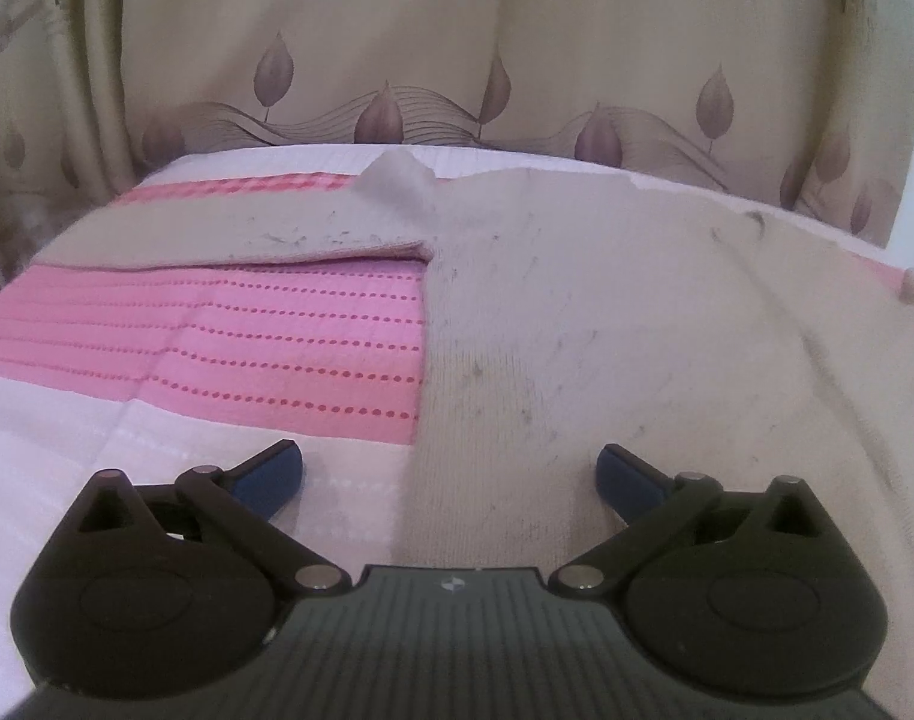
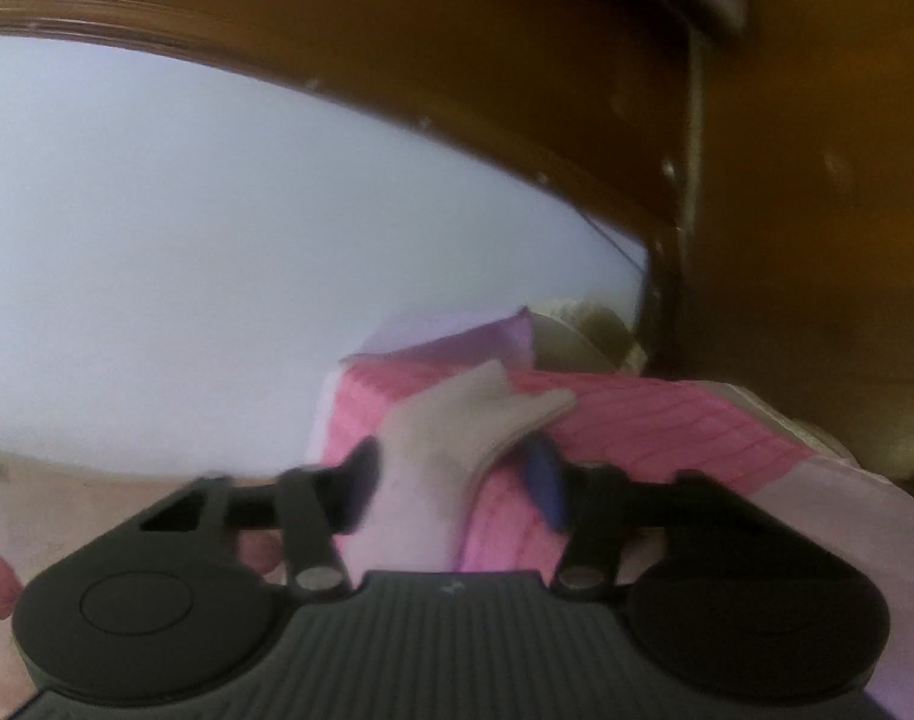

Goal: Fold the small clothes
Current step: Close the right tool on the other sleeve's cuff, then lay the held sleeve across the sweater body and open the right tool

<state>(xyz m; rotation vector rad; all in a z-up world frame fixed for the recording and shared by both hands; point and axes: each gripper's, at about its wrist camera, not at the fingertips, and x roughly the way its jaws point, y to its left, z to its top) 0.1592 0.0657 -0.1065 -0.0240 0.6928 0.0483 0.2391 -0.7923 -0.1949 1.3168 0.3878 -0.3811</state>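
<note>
A beige, lint-flecked garment (image 1: 607, 324) is lying flat on the pink bedspread (image 1: 247, 330), one sleeve folded across. The left tool (image 1: 451, 474) is hovering wide; the right tool (image 2: 457, 474) is pinching a beige flap.

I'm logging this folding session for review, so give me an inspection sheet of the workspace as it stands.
Surface: pink and white bedspread, mostly flat, with crease lines.
Job's things: beige garment spread on the bedspread, sleeve stretched left, marked with dark lint.
Clutter: nothing seen.
Grippers: left gripper open, empty, over the garment's lower edge. Right gripper has beige cloth between its fingers; the view is blurred, so the grip is uncertain.
Cables: nothing seen.
Surroundings: leaf-patterned curtain behind the bed; brown wooden furniture and a white wall in the right wrist view.
</note>
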